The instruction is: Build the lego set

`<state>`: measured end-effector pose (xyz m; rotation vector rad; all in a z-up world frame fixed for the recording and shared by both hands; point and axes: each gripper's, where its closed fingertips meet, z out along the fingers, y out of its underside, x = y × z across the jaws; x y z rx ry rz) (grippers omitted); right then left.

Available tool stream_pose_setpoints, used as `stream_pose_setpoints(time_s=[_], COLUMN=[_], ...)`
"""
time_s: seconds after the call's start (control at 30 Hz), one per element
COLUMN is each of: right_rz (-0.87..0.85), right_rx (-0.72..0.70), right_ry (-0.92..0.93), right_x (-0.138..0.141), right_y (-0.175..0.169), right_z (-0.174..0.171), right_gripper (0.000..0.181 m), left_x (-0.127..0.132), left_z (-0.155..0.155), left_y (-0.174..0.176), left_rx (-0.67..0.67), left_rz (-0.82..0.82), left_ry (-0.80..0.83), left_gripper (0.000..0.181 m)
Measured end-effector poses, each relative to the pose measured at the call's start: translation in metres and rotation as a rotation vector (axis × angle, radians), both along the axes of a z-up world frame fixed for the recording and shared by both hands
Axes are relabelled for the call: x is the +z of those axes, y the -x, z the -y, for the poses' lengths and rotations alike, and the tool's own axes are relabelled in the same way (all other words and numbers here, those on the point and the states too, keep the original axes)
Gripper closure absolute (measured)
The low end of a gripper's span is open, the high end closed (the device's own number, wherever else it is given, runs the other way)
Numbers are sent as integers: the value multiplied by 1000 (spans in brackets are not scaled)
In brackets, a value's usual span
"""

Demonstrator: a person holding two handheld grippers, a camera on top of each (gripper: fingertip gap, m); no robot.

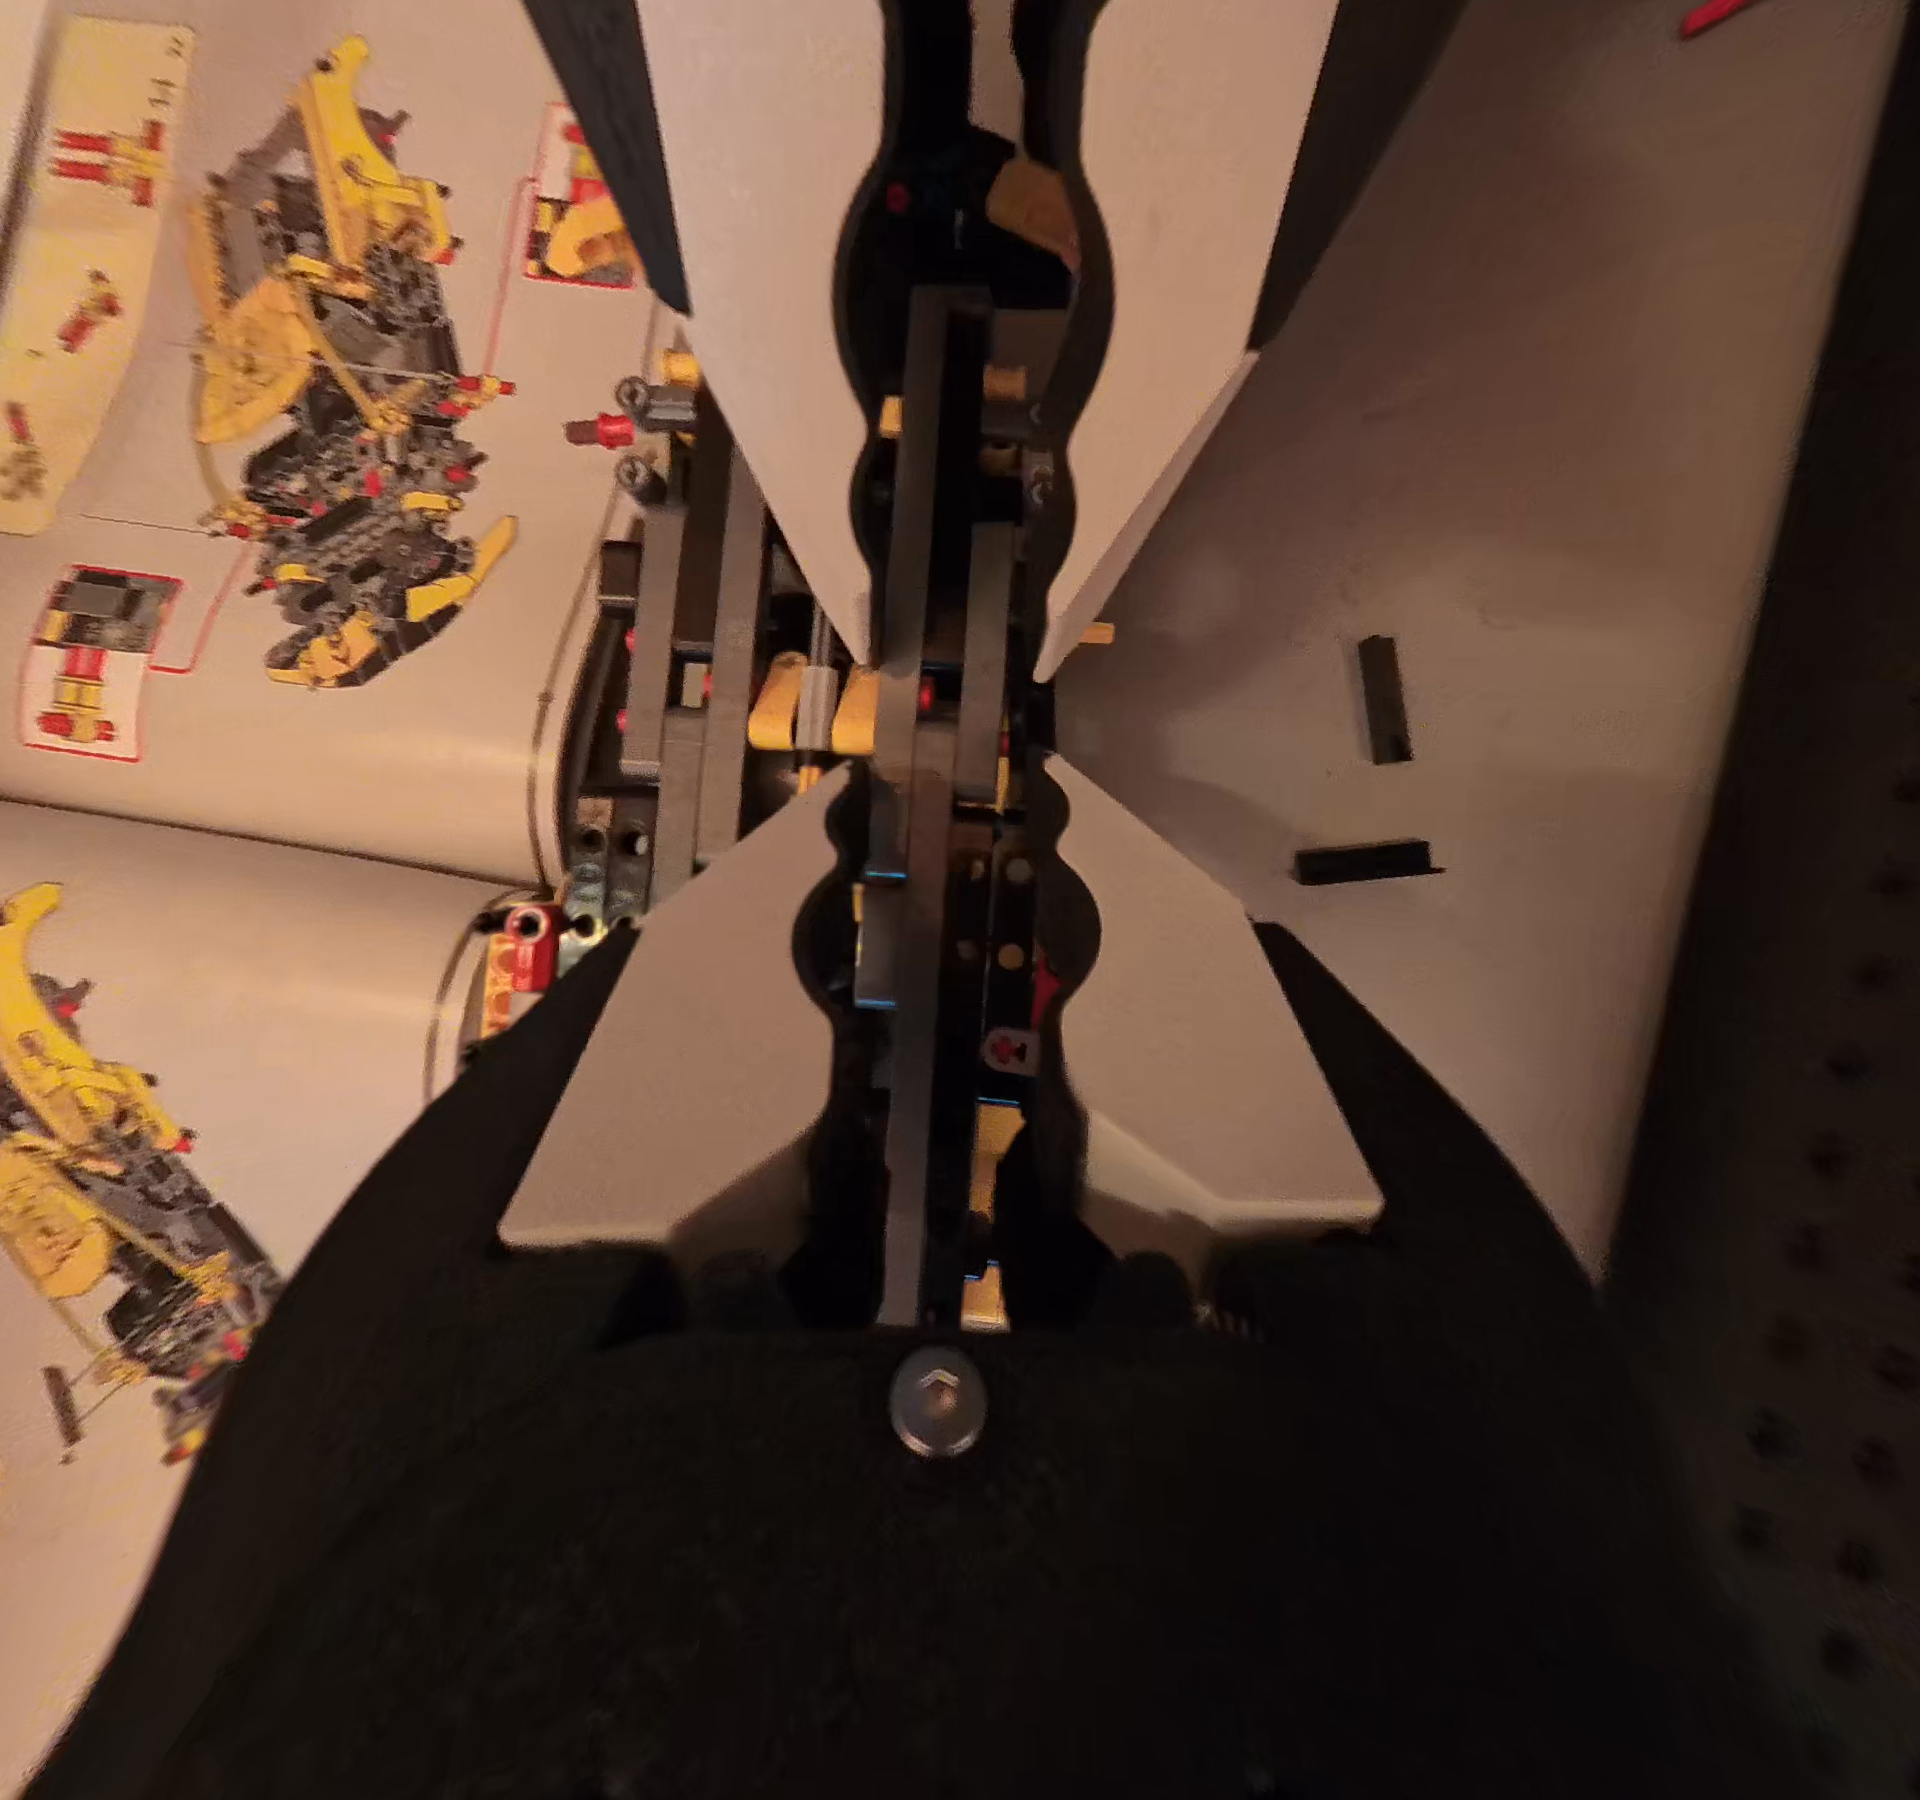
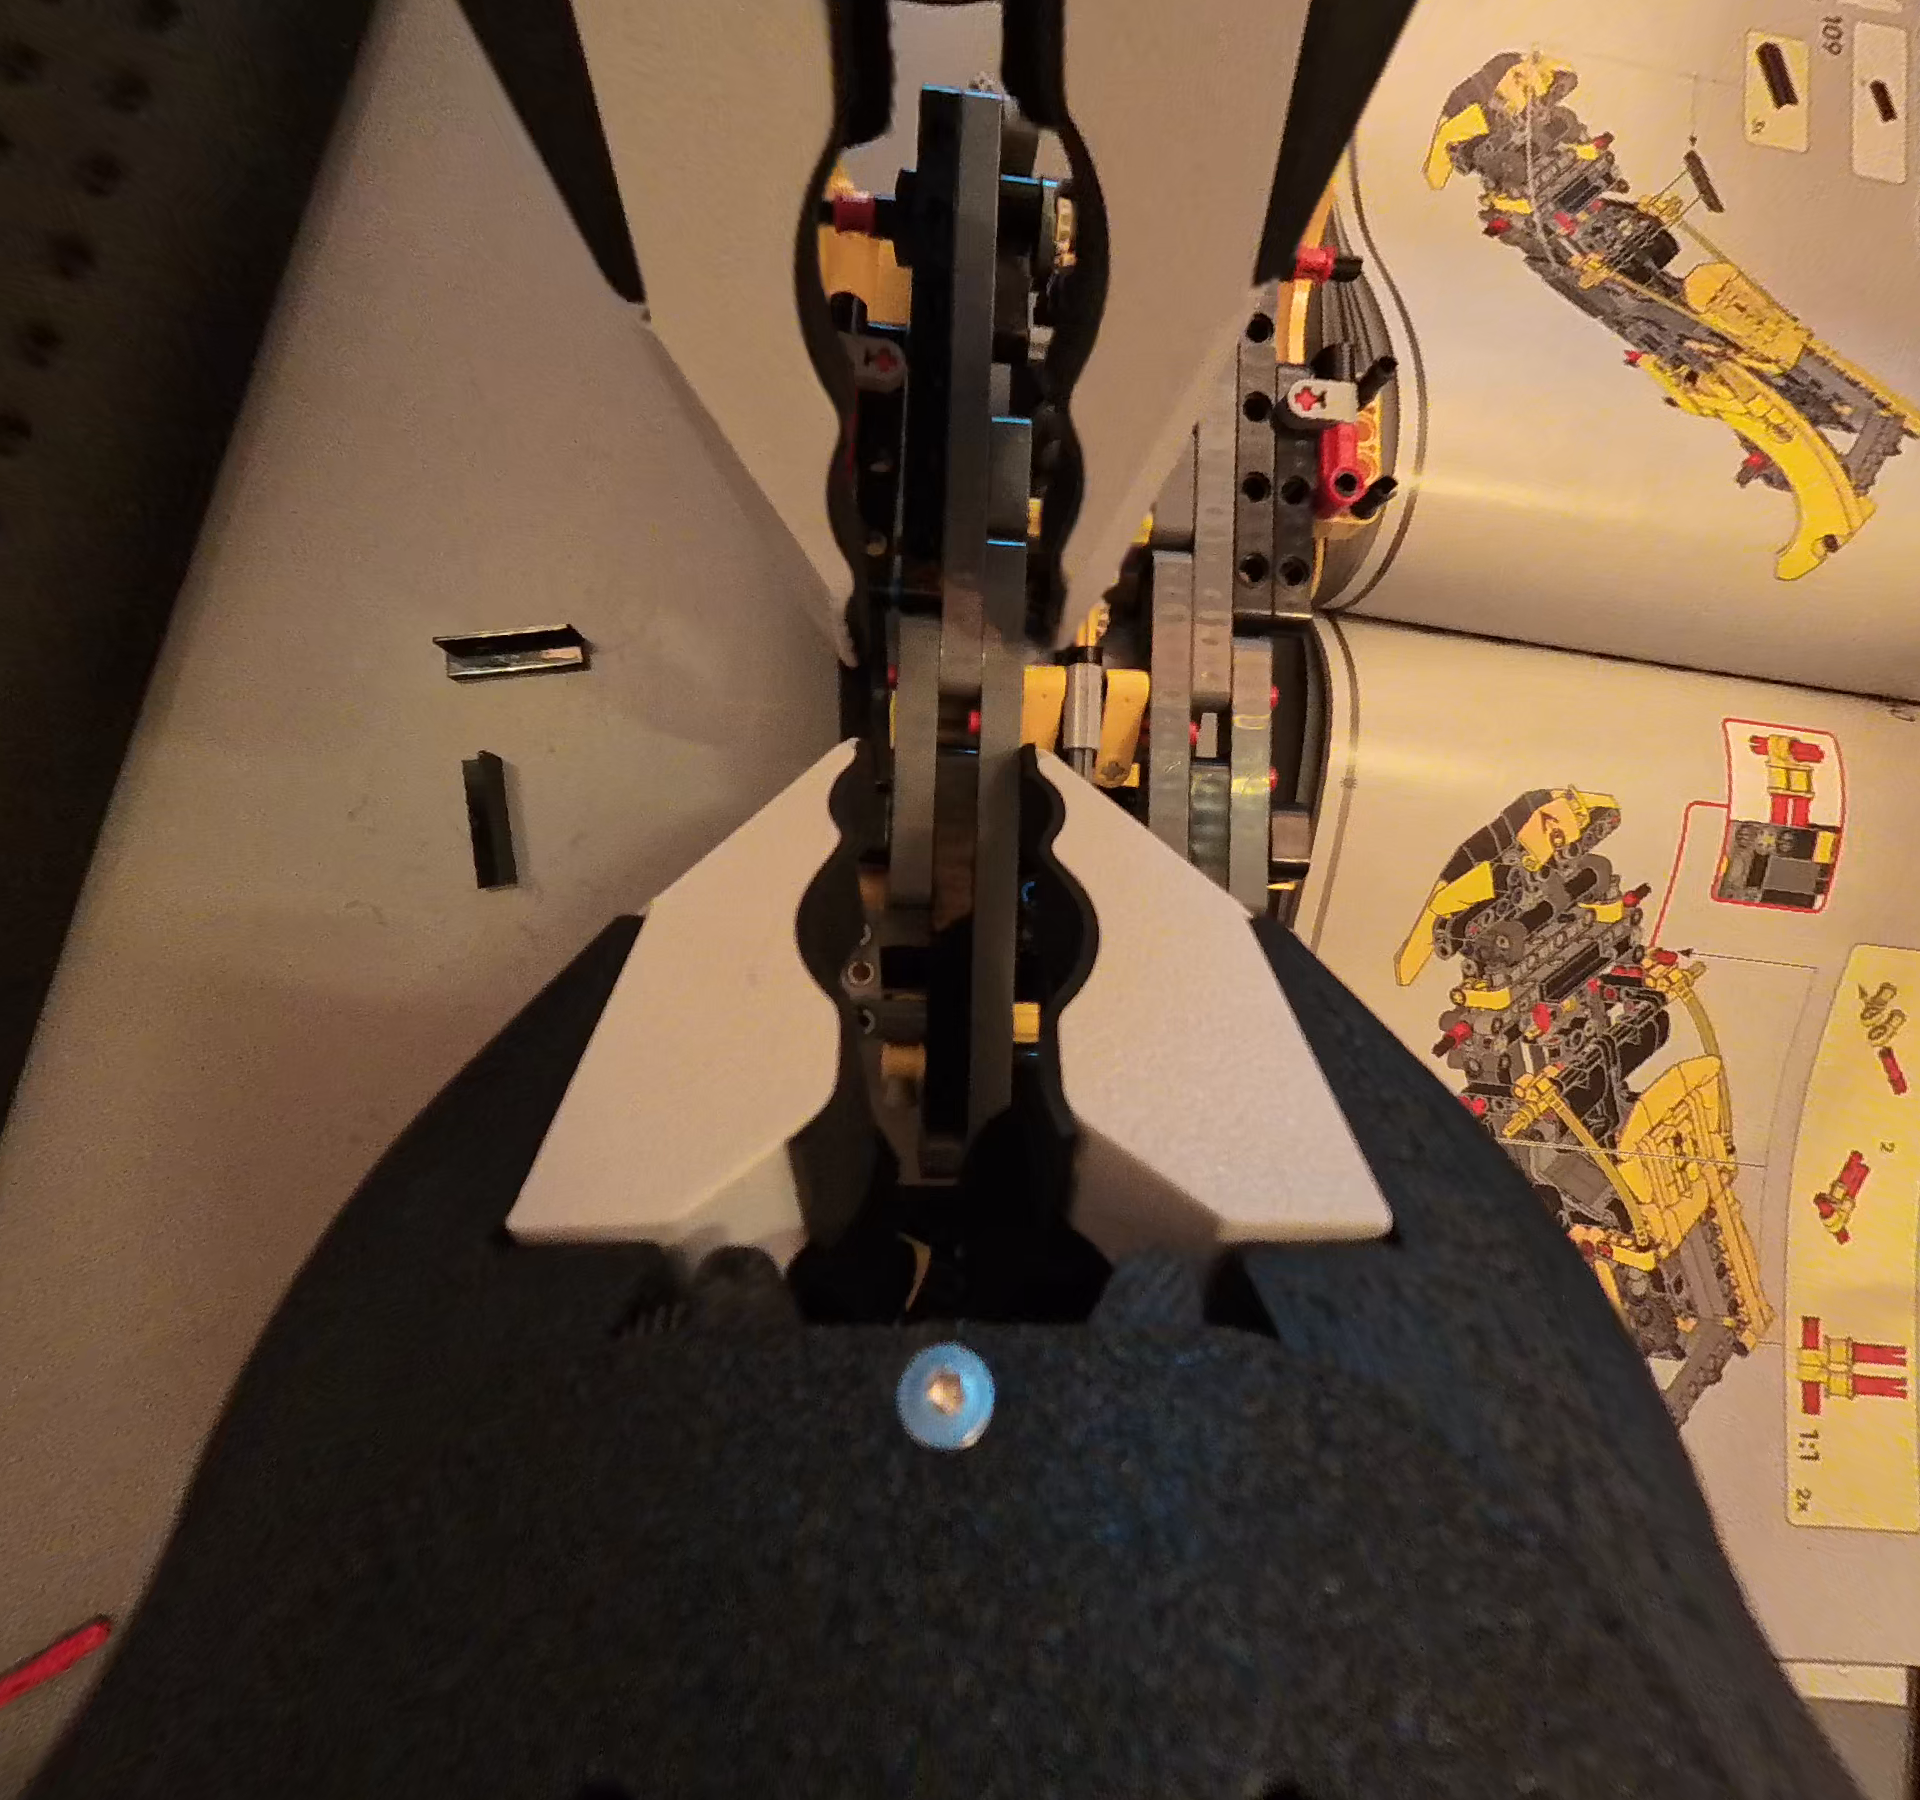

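A long Lego model [image 1: 935, 503] of dark grey, black and yellow beams with red pins lies on the white table. My left gripper [image 1: 951, 774] reaches in from the bottom of the left wrist view and is shut on one end of it. My right gripper [image 1: 951, 659] faces it from the top and is shut on the other end. The right wrist view shows the same model [image 2: 956, 400], with my right gripper [image 2: 945, 753] at the bottom and my left gripper [image 2: 951, 644] at the top. The two grippers' fingertips nearly meet over the middle of the model.
An open instruction booklet [image 1: 260, 400] [image 2: 1610, 400] lies beside the model. Two loose black pieces [image 1: 1384, 701] [image 1: 1366, 862] and a red piece [image 1: 1730, 3] lie on the white table [image 1: 1558, 400]. A dark perforated board [image 1: 1818, 1127] borders the table. Both grippers' tips are close together, under 4 cm apart.
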<state>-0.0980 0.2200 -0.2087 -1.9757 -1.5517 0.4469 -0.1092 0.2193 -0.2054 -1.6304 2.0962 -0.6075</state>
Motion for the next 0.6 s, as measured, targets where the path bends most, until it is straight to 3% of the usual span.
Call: stream_pose_setpoints(time_s=[0.6], right_rz=[-15], right_rx=[11], right_ry=[16], right_x=[0], right_y=[0], right_z=[0], right_gripper=[156], left_x=[0], left_z=[1], left_y=[0], left_rx=[-48], left_rz=[9], left_ry=[54], left_gripper=[154])
